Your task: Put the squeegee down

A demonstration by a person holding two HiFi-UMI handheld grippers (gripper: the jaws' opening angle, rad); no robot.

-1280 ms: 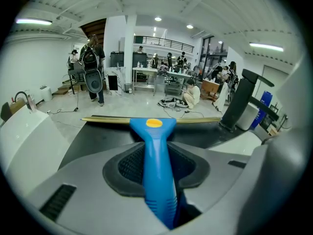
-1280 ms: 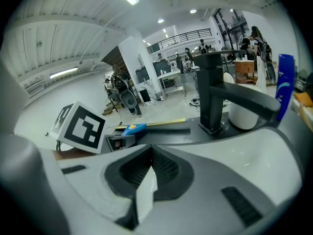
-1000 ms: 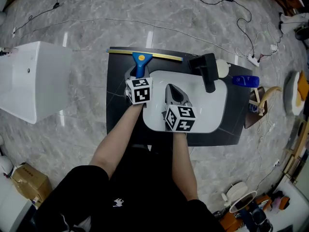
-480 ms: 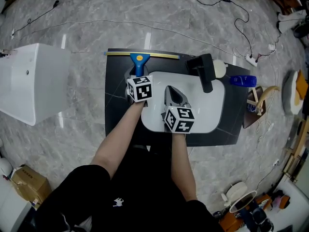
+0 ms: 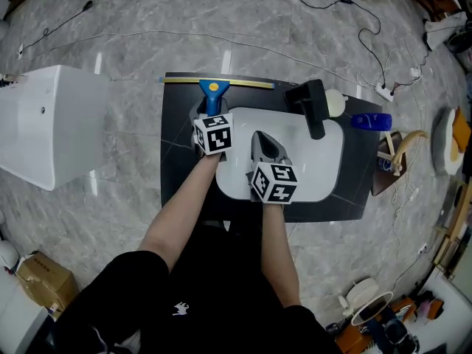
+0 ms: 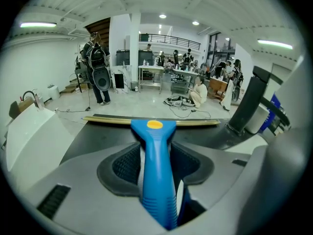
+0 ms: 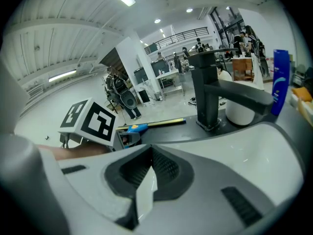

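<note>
The squeegee (image 5: pixel 212 93) has a blue handle and a long yellowish blade that lies along the far edge of the black countertop (image 5: pixel 177 168). My left gripper (image 5: pixel 210 115) straddles the handle (image 6: pixel 156 170). Its jaws are opening, with a thin gap on each side of the handle between them. The blade (image 6: pixel 195 123) rests flat on the counter ahead. My right gripper (image 5: pixel 267 142) hovers over the white basin (image 5: pixel 324 168), shut with nothing in it. In the right gripper view the jaws (image 7: pixel 148 173) meet at their tips.
A black faucet (image 5: pixel 313 105) stands at the basin's far rim, with a white round container (image 5: pixel 338 103) and a blue bottle (image 5: pixel 372 122) to its right. A white box (image 5: pixel 51 124) sits on the floor at left. Cables cross the marble floor.
</note>
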